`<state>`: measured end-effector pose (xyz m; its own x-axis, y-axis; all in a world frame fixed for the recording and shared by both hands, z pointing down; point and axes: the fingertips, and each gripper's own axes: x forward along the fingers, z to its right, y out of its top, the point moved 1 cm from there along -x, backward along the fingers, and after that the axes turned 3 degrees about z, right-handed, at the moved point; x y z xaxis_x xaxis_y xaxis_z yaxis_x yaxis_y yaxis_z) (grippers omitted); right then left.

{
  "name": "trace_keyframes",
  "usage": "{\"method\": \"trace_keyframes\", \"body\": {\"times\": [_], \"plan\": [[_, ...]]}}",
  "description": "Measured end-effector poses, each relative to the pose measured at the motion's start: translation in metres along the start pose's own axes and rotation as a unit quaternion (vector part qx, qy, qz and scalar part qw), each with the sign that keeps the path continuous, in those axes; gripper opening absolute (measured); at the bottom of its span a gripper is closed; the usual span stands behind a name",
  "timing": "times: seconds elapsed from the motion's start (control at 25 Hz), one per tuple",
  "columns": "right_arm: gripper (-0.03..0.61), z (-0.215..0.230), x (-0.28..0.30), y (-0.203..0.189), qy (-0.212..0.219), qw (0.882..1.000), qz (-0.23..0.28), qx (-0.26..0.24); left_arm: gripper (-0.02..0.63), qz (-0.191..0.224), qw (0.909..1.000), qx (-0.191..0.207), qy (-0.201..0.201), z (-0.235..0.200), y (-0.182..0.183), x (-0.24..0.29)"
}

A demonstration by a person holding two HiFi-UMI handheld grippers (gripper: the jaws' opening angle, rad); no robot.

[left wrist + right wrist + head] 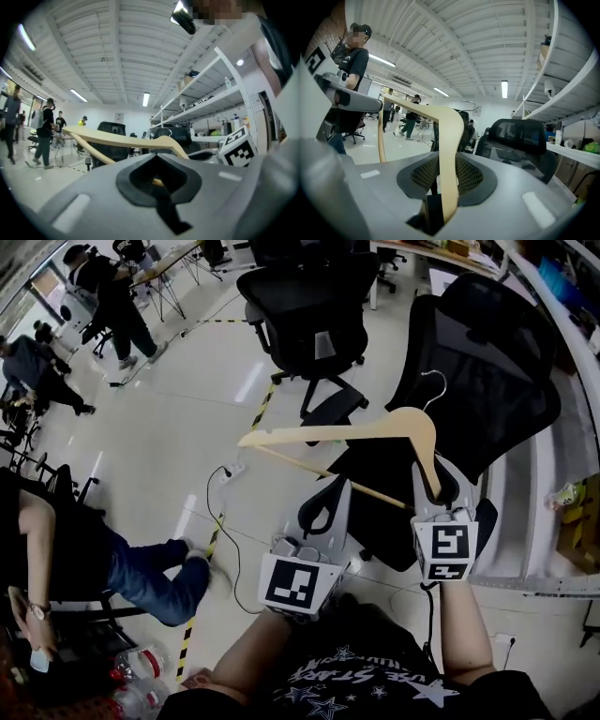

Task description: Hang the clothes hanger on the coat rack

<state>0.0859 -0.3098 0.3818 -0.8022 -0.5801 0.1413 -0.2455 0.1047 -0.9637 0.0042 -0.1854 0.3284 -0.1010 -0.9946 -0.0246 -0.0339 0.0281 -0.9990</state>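
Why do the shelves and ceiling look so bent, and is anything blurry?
Left gripper view: the wide lens bows the shelves and darkens the corners. Right gripper view: the hanger up close is soft, and a ceiling lamp glares. Head view: dim, with light glinting off the floor.

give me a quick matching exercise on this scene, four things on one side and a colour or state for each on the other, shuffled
Column 1
1. wooden hanger
2. right hand-held gripper
3. office chair
4. floor tape

Column 2
a. yellow and black stripes
b. black, below the hanger in the head view
c. pale wood, raised off the floor
d. shut on one arm of the hanger

Pairs: 1-c, 2-d, 3-b, 4-a
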Motion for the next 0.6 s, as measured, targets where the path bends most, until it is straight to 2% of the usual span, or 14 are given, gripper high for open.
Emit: {"method": "trace_keyframes", "body": {"times": [0.28, 0.48, 0.6], "plan": [[0.106, -0.064, 0.038, 0.035, 0.097, 0.994, 0.045, -0.026, 0.005, 0.008, 0.9939, 0.009, 0.110, -0.052, 0.011, -0.050], [0.106, -0.118, 0.065, 0.055, 0.165, 0.983, 0.069, -0.045, 0.005, 0.006, 0.9852, 0.008, 0.171, -0.088, 0.011, -0.082], [0.106, -0.162, 0.078, 0.069, 0.209, 0.972, 0.083, -0.062, 0.005, 0.023, 0.9784, -0.003, 0.206, -0.115, 0.013, -0.106]]}}
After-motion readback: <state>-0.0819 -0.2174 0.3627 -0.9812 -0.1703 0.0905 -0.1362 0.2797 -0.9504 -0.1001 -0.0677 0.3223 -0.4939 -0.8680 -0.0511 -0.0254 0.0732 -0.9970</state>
